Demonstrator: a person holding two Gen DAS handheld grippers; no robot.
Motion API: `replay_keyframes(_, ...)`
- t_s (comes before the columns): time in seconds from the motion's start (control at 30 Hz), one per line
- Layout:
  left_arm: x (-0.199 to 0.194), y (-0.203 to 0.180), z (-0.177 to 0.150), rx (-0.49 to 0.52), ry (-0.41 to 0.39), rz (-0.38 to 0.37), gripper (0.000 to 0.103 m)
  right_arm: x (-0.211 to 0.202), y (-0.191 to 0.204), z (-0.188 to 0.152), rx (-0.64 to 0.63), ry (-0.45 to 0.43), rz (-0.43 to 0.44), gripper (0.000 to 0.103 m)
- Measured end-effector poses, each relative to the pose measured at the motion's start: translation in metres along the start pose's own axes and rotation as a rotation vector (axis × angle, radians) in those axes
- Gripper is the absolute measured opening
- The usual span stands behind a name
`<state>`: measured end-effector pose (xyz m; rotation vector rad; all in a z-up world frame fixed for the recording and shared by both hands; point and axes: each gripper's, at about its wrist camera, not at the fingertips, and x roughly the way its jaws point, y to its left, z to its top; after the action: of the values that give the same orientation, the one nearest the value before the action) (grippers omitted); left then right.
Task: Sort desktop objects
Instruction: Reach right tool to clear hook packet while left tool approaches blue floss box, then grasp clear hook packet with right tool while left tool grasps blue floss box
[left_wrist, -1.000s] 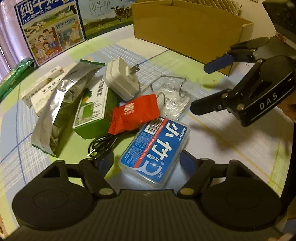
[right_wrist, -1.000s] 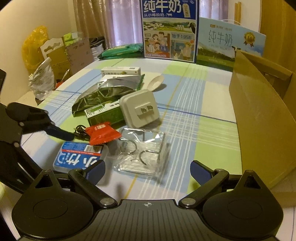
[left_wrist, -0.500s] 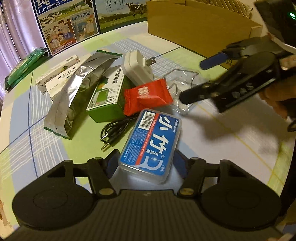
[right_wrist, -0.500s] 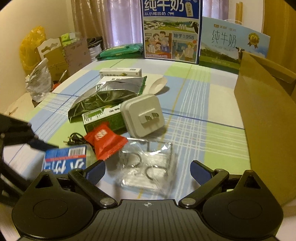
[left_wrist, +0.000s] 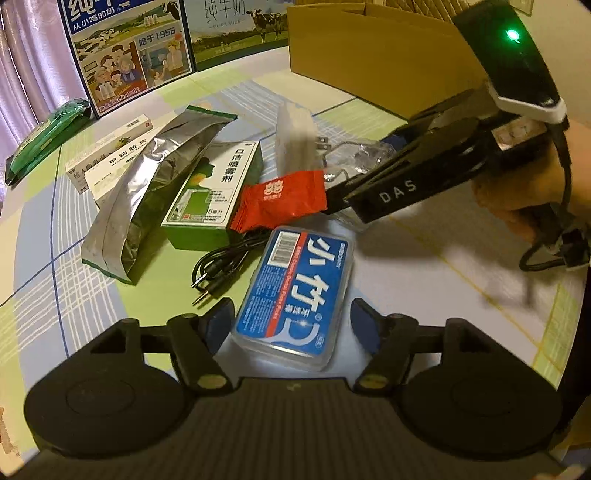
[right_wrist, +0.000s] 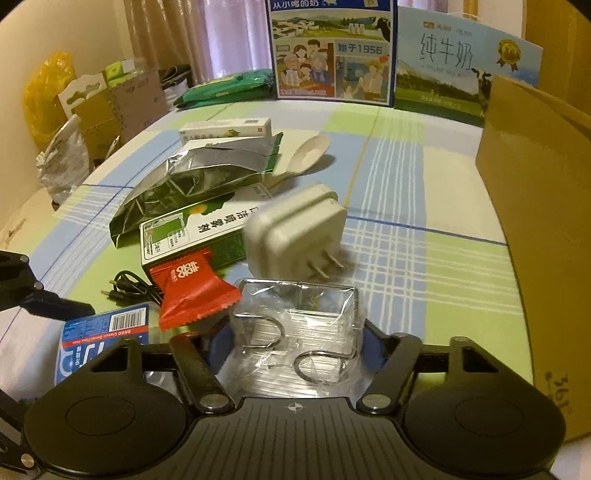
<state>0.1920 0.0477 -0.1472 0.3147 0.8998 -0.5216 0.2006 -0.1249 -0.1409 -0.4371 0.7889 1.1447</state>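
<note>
A clear floss box with a blue label (left_wrist: 299, 291) lies flat on the checked tablecloth. My left gripper (left_wrist: 293, 321) is open, one pad on either side of the box's near end. A clear packet of metal hooks (right_wrist: 295, 332) lies between the open fingers of my right gripper (right_wrist: 295, 343). In the left wrist view the right gripper (left_wrist: 354, 170), held by a hand, reaches low over that hook packet (left_wrist: 354, 158). A red candy packet (right_wrist: 192, 295) rests between the two, partly on a green box (right_wrist: 195, 236).
A white charger plug (right_wrist: 295, 236) stands blurred behind the hooks. A silver foil bag (left_wrist: 155, 192), black cable (left_wrist: 221, 262), white medicine boxes (left_wrist: 110, 155) and spoon (right_wrist: 306, 155) lie to the left. A cardboard box (right_wrist: 535, 221) stands at the right, milk cartons (right_wrist: 332, 48) at the back.
Both grippers moved forward and down: the floss box now lies between the left fingers, the hook packet between the right ones. The charger has shifted and turned.
</note>
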Motion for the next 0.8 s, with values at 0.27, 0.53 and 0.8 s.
replay_keyframes(0.27, 0.005, -0.002, 0.005, -0.014, 0.003, 0.014, 0.068, -0.038, -0.012, -0.022, 0.042, 0.026, -0.023, 0.062)
replay_keyframes(0.53, -0.002, -0.012, 0.006, -0.059, 0.027, -0.036, 0.053, -0.066, -0.02, -0.046, 0.077, 0.023, -0.053, 0.062)
replay_keyframes(0.8, 0.006, -0.039, 0.012, -0.003, 0.04, -0.02, 0.055, -0.066, -0.019, -0.051, 0.059, 0.018, -0.059, 0.063)
